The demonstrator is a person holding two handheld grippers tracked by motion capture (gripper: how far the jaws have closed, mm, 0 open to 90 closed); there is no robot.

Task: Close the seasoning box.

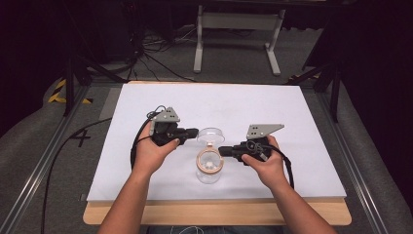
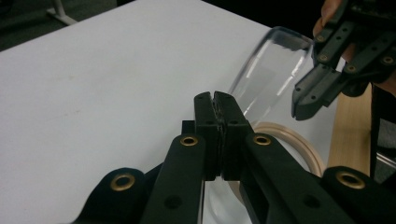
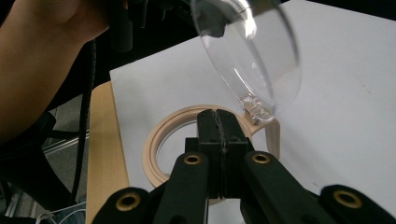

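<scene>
While both forearms are reaching in from the near edge of the table (image 1: 146, 92), a clear jar (image 1: 210, 168) is standing between the two hands on the white sheet, near the front and about midway across. Its beige ring-shaped rim (image 3: 161, 140) is facing upward, and its transparent hinged lid (image 1: 210, 135) is standing open, tilted back on the far side of the rim.

Right tongs (image 1: 222, 150) are pointing inward at the jar's rim from the right; in the right gripper view the two black jaws are pressing flat together with no gap, their tips lying over the beige ring. Whether they are pinching it I cannot tell.

Left tongs (image 1: 194, 131) are pointing at the lid from the left. In the left gripper view their jaws are meeting face to face, closed, with the clear lid just beyond the tips and the right tongs hovering farther off.

Beyond the table, grey floor, cables and a white metal frame (image 1: 238, 29) are lying in dim light.
</scene>
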